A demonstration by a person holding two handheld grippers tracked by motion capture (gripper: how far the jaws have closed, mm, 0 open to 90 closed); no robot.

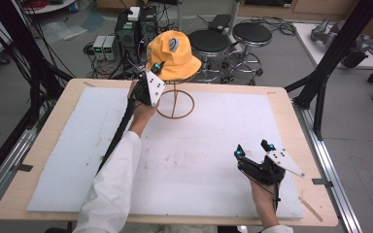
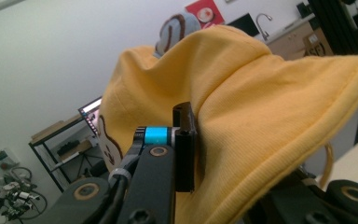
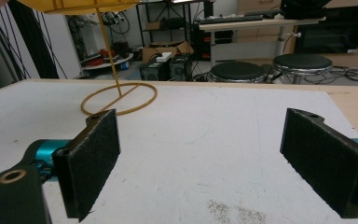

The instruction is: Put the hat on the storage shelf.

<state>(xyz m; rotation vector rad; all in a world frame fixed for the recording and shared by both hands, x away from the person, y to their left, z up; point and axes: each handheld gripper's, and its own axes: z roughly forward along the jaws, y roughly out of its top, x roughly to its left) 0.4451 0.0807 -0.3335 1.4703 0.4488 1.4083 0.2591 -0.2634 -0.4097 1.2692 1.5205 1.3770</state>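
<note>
A yellow bucket hat (image 1: 172,53) with a smiley patch sits on a thin wire stand whose ring base (image 1: 175,104) rests on the table's far middle. My left gripper (image 1: 159,68) is raised at the hat's near left brim. In the left gripper view the hat (image 2: 261,102) drapes over the jaws. One black pad (image 2: 185,144) presses the brim fabric, and the other jaw is hidden under the cloth. My right gripper (image 1: 252,148) rests low at the table's near right, open, with nothing between its pads (image 3: 93,163). The ring base (image 3: 120,99) lies ahead of it, to the left.
A white mat (image 1: 199,145) covers most of the wooden table (image 1: 291,126). Two black stools (image 1: 209,41) (image 1: 251,34) and computer boxes (image 1: 136,29) stand on the floor beyond the far edge. A black frame post (image 1: 330,63) rises at the right.
</note>
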